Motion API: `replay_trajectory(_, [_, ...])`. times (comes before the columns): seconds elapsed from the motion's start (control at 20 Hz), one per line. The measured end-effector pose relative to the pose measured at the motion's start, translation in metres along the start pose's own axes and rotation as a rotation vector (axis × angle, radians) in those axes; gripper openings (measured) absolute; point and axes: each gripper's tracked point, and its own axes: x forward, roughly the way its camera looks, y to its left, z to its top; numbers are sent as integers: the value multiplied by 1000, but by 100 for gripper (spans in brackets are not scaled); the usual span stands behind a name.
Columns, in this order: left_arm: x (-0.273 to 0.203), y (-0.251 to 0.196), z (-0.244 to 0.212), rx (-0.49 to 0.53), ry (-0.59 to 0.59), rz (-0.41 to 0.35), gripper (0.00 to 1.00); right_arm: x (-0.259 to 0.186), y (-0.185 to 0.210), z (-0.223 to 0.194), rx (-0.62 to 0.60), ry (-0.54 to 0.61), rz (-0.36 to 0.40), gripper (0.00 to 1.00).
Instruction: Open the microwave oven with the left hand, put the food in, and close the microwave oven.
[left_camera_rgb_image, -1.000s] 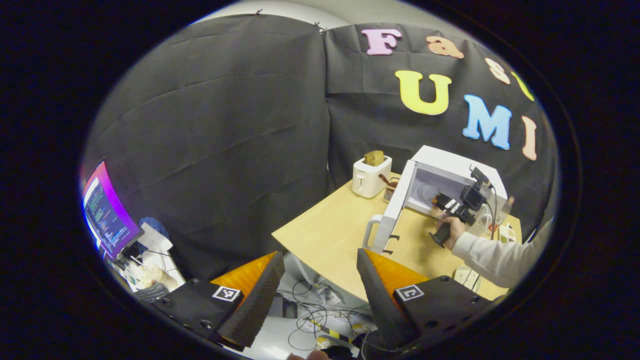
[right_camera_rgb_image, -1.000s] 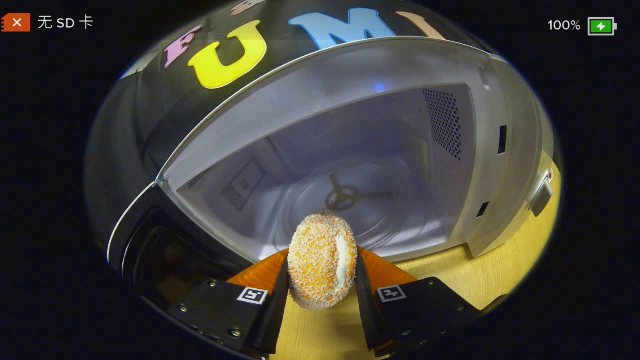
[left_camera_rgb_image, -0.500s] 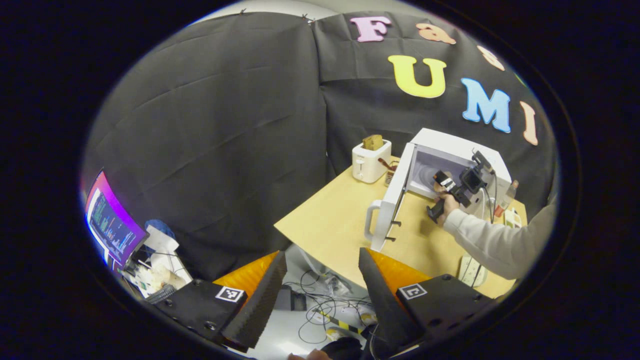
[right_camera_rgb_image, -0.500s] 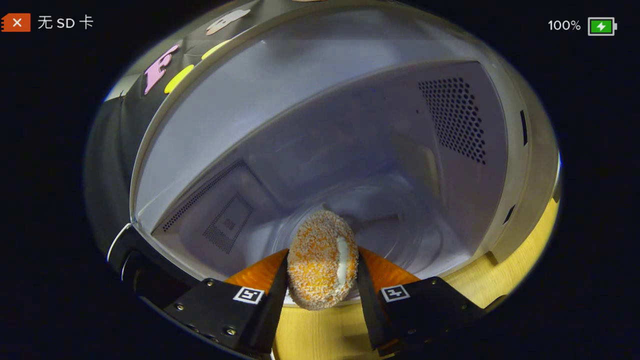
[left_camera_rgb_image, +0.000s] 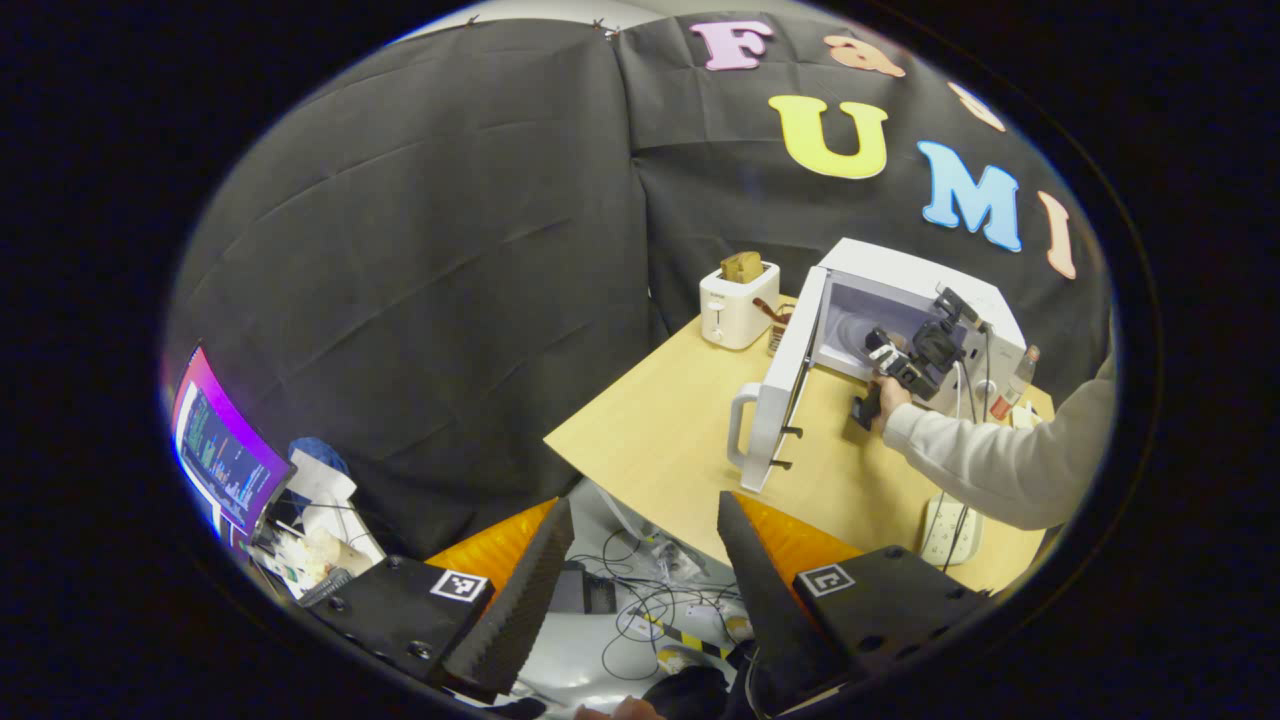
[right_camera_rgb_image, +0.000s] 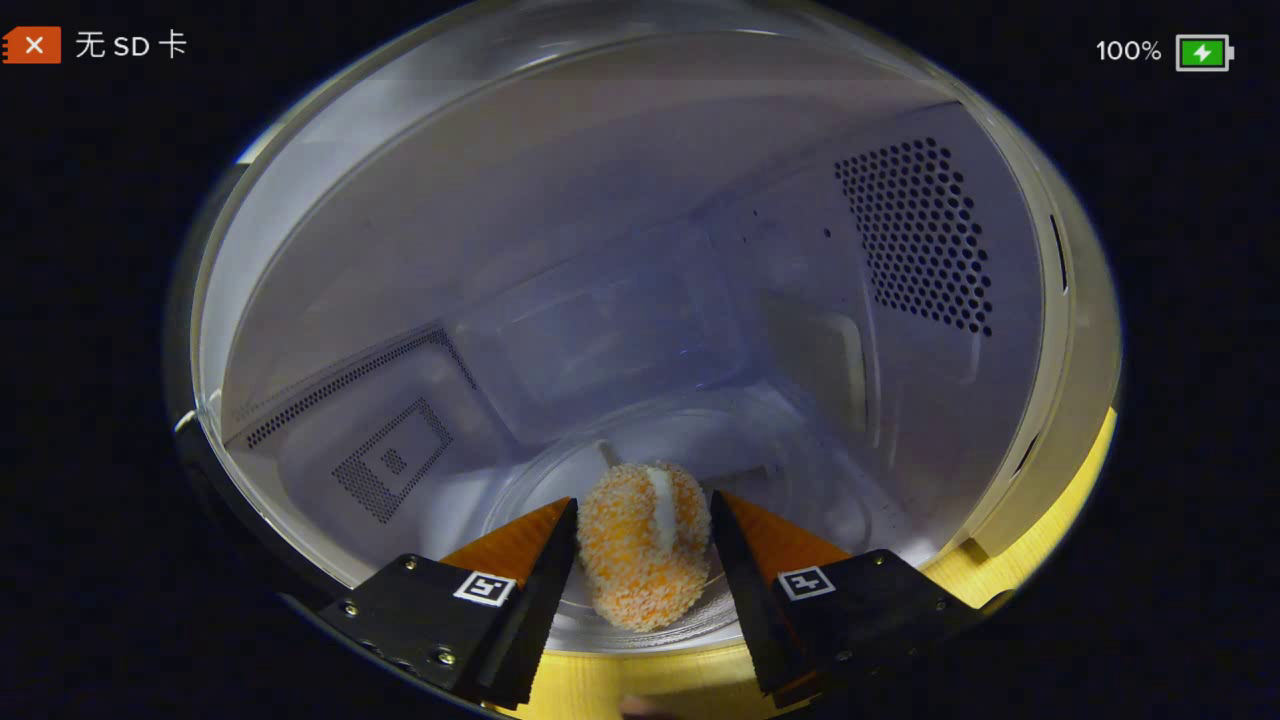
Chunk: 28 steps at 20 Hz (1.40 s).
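The right claw (right_camera_rgb_image: 640, 560) reaches into the cavity of the white box-shaped microwave oven (right_camera_rgb_image: 640, 300), its fingers either side of the round, crumb-coated orange food ball (right_camera_rgb_image: 645, 555), which sits low over the clear glass turntable (right_camera_rgb_image: 800, 470); a slight gap seems to show at each side, so I cannot tell whether the claw presses it or has let go. In the left gripper view, the left claw (left_camera_rgb_image: 640, 590) hangs wide apart and empty, well apart from the microwave oven on the pale wooden bench (left_camera_rgb_image: 650, 440), whose white door (left_camera_rgb_image: 775, 400) stands open. The ball could roll on the smooth glass toward the opening and foul the door, or cling to a finger as the claw withdraws.
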Motion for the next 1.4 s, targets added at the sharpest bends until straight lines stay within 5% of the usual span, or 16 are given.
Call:
replay_trajectory(0.3, [11,0,12,-53,-46,-48,97,-21,-7,11,30,68,33,99])
replay_trajectory(0.6, [32,-15,48,-1,-181,-193,97,-87,-2,35,-43,94,78,98])
replay_trajectory(0.9, [81,1,63,69,-301,-334,99,-224,-24,39,-119,177,127,98])
replay_trajectory(1.1, [132,8,61,2,-307,-414,96,-323,-44,47,-199,166,171,98])
replay_trajectory(1.4, [222,-15,51,65,-264,-437,94,-421,-97,55,-229,209,169,98])
